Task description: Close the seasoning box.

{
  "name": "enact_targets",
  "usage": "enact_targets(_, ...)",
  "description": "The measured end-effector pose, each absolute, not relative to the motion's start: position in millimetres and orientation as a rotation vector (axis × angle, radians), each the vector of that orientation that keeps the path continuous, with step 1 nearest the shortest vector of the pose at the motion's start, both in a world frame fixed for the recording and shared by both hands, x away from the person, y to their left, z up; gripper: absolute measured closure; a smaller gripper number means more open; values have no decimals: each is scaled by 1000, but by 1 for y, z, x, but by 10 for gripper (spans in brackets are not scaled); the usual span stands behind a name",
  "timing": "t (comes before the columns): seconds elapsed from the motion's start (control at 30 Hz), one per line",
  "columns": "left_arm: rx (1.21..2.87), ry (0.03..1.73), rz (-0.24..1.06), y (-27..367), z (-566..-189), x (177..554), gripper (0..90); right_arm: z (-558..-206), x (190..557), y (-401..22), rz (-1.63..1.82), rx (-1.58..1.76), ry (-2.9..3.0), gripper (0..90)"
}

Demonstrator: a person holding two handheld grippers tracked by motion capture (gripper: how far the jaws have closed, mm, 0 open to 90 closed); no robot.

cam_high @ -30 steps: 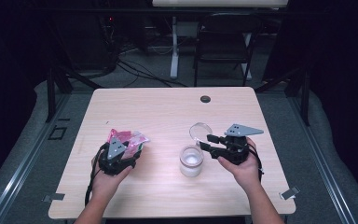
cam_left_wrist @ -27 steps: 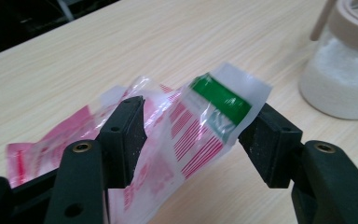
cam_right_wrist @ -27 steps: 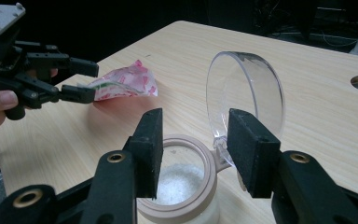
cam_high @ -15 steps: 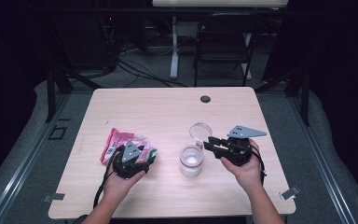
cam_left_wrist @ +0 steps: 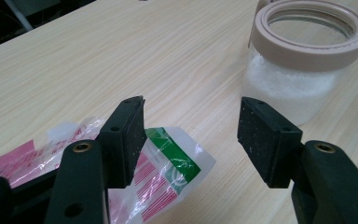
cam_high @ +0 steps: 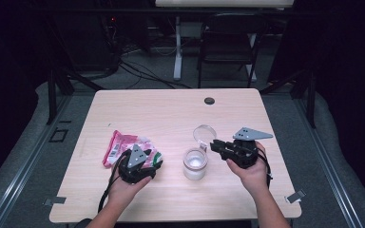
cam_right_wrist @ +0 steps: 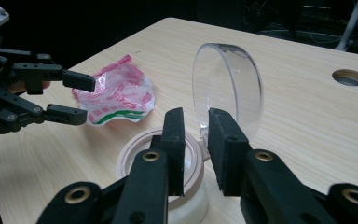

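At the left of the table [cam_high: 123, 102] lies the pink-and-green plastic packet [cam_high: 123, 146], flat on the wood. My left gripper [cam_left_wrist: 191, 135] hangs just above its near corner with jaws standing wide and nothing between the pads; in the left gripper view the packet's green-striped edge shows below the left pad, untouched. I judge this a standby pose, ready to take up the packet once the jar is clear. At centre stands the open jar [cam_high: 195, 164], cream rim up, partly filled with white granules, just beside the packet. Behind it the clear hinged lid [cam_right_wrist: 227, 88] is tipped up on edge. My right gripper [cam_right_wrist: 196, 140] has just been closing its jaws, now narrow, about the lid's lower edge near the hinge; whether the pads already press on it I cannot tell. The purpose, I judge, is to hold the lid back so the mouth stays open for filling.
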State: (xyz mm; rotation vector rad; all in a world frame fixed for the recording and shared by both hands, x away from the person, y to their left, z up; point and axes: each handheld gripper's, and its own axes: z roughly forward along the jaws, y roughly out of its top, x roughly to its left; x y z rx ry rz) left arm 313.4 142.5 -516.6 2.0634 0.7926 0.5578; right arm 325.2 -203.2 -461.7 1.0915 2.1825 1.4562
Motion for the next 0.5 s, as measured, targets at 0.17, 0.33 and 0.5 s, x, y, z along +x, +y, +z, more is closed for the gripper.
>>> enact_targets(0.17,2044,804,538,143,-516,313,419,-461,325,-206,1450,1098,2184,817)
enact_targets(0.33,2052,790,548,142,-516,312,430,-461,327,-211,1445,1122,2168,900)
enact_targets(0.5,2037,795,558,144,-514,310,431,-461,330,-218,1442,1158,2144,900)
